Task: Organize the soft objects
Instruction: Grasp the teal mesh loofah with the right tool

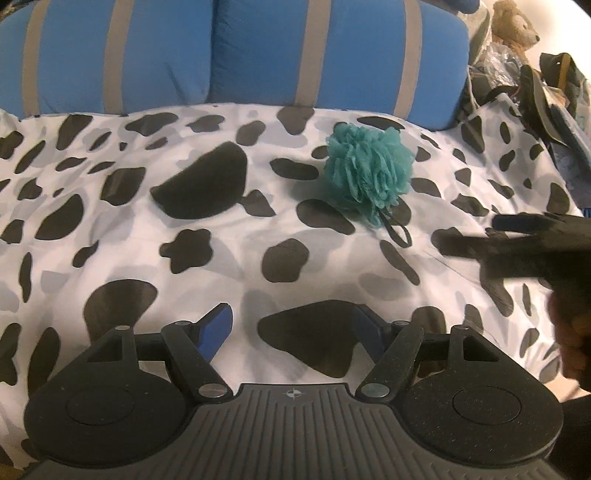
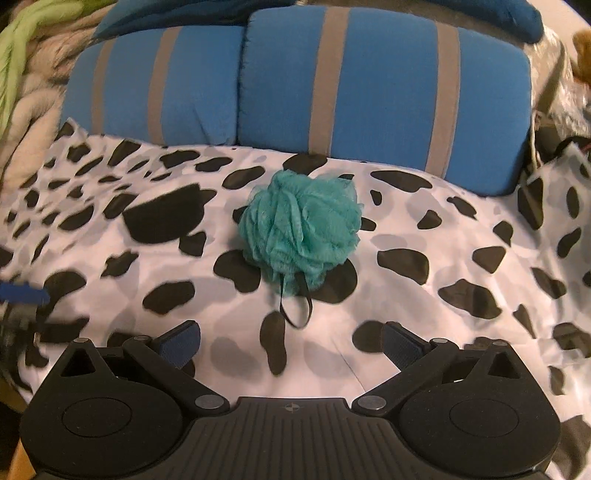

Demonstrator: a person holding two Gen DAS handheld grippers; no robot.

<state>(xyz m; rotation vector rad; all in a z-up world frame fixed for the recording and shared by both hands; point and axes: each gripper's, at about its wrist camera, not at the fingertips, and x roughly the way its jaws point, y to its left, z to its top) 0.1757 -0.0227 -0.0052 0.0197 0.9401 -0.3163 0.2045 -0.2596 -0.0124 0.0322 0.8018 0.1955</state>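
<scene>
The right gripper [image 2: 291, 345] hangs over the bed [image 2: 424, 314] with its jaws spread wide and nothing between them. Straight ahead of it, a little beyond the blue pads, lies the teal mesh bath pouf [image 2: 301, 236], its dark cord loop [image 2: 295, 306] trailing back toward the gripper and ending just short of the gap between the fingers. The pouf sits on the cow-print cover, nearer the bed's far edge, where two blue pillows with grey stripes [image 2: 388, 96] stand against it.

The left gripper [image 1: 291, 332] is likewise released, jaws well apart and empty, above the cover's near part. From its view the pouf [image 1: 369, 177] lies ahead and to the right, well apart from its fingers. A dark half-round object [image 1: 203, 184] rests left of the pouf; what it is cannot be made out against the black patches.

At the right edge of the left view the right gripper [image 1: 517, 240] appears as a dark blur, cut off by the frame. A brown plush toy [image 1: 513, 26] and a heap of bags at the far right corner are partly hidden.
</scene>
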